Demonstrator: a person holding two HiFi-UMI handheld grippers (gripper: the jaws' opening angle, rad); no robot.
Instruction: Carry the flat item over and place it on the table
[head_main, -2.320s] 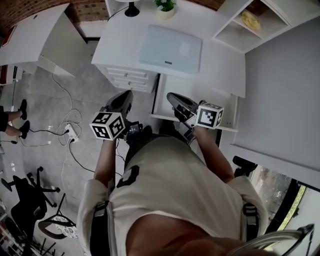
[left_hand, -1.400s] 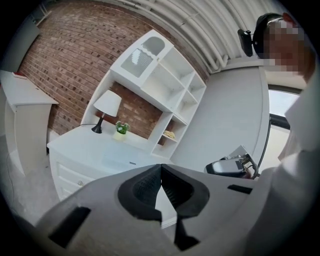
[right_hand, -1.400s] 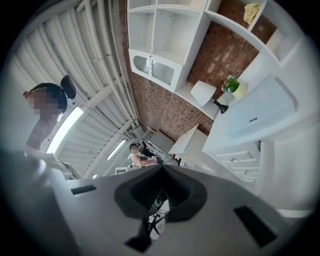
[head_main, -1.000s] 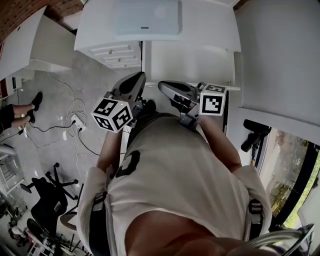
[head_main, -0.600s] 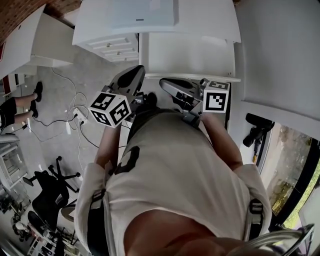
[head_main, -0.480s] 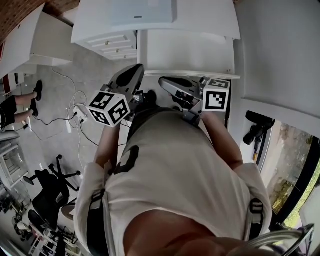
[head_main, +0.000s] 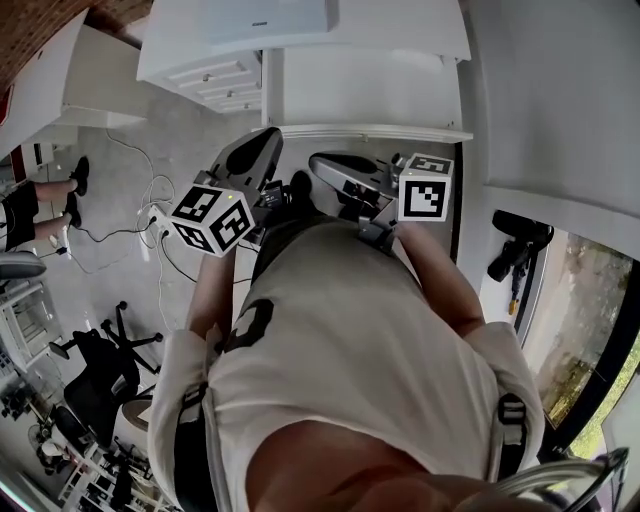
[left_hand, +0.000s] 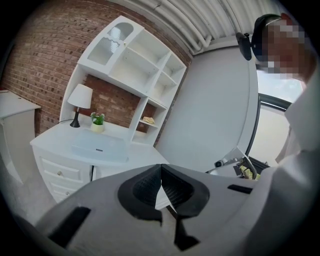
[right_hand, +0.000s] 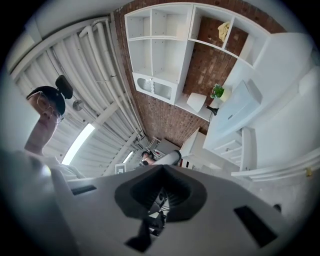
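The flat item (head_main: 270, 15) is a pale, laptop-like slab lying on the white desk (head_main: 205, 70) at the top edge of the head view. It also shows in the left gripper view (left_hand: 100, 149) and the right gripper view (right_hand: 240, 107). My left gripper (head_main: 268, 142) and right gripper (head_main: 318, 164) are held close in front of the person's torso, well short of the desk. In each gripper view the ribbed pads meet with nothing between them: left gripper (left_hand: 161, 181), right gripper (right_hand: 161, 189). Both are shut and empty.
A lamp (left_hand: 80, 97) and a small potted plant (left_hand: 97, 120) stand behind the flat item, under white shelves (left_hand: 145, 65). A lower white table (head_main: 365, 95) joins the desk's right side. Cables and a power strip (head_main: 152, 225) lie on the floor at left, near an office chair (head_main: 90, 360).
The desk with the flat item has slid up to the top edge of the head view. Both grippers stay shut and empty in front of the torso.
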